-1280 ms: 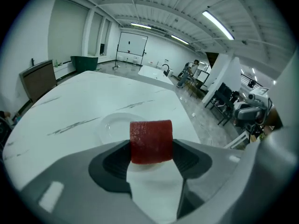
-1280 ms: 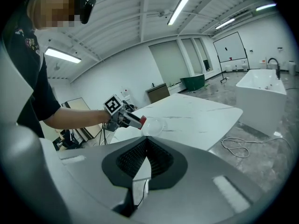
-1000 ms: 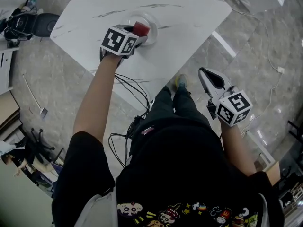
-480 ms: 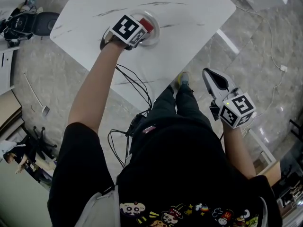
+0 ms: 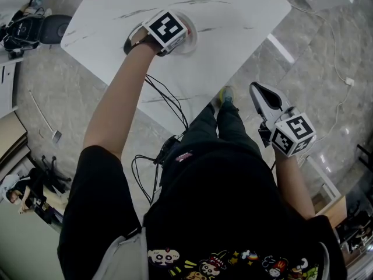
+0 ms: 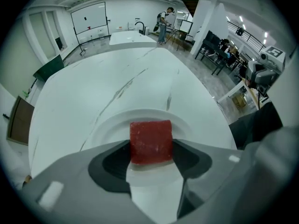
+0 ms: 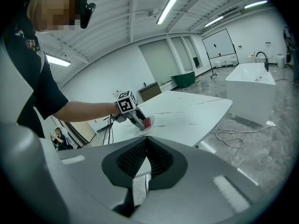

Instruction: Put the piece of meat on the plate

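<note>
The piece of meat (image 6: 150,142), a red block with squared edges, sits clamped between the two jaws of the left tongs (image 6: 150,148), one dark jaw pressed against each of its sides. It is directly over the middle of the plate (image 6: 112,125). The left gripper view does not show whether its underside touches the plate or hangs just above it.

The plate is white and round and lies on the white, grey-veined counter (image 6: 93,87), near the edge closest to the person. In the head view the marker cube (image 5: 168,29) on the left tongs covers most of the plate and hides the meat. The person's left arm (image 5: 119,107) reaches out over the counter edge to it. A dark cable (image 5: 166,101) trails from that arm down toward the person's waist.

The right tongs (image 7: 146,146) are closed, their ribbed pads together at the tips with nothing between them. They are held off the counter at the person's right side, over the grey stone floor (image 5: 309,69), well apart from the plate. The right gripper view looks across to the counter, where the left tongs and the red block show small at the plate. A pale cable (image 7: 233,136) lies looped on the floor beyond the counter's corner.
</note>
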A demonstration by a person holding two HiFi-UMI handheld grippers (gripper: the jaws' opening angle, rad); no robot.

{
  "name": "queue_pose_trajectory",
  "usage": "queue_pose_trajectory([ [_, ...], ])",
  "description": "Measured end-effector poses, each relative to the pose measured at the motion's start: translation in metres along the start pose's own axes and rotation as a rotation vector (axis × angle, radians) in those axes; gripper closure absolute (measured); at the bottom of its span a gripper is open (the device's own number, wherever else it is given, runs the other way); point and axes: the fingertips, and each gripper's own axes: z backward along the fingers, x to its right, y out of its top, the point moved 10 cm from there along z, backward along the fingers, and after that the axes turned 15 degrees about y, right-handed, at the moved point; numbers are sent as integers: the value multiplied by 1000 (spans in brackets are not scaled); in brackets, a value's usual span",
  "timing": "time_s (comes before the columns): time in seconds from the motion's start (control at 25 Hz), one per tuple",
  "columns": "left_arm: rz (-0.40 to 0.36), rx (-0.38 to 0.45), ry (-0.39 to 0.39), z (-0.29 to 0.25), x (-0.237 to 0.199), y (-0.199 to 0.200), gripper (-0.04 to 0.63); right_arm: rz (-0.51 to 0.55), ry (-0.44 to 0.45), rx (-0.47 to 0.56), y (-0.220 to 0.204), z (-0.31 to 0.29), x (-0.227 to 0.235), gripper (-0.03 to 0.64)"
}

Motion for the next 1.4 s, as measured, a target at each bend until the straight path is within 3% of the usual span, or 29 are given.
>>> queue_pose_trajectory([
  [0.48,-4,14,35,-1,-5,-4,202,-8,-23,17,-7,9,-4,591],
  [0.8,83,118,69,14,-9,-16,193,13,-22,26,-6,7,-9,592],
  [0.96,156,176,39,30,-5,-26,200,45,-34,25,-3,8,-13,592],
  [1.12,208,275,46,64,18,-31,207,62,-41,33,1,11,-13,592],
  [1.24,286,392,83,96,35,-41,267,86,-22,39,8,5,-14,592],
  [1.32,361,512,149,119,45,-52,278,103,-3,45,14,-2,-16,592],
  [1.4,453,670,276,144,56,-68,282,124,16,48,20,-9,-20,592],
])
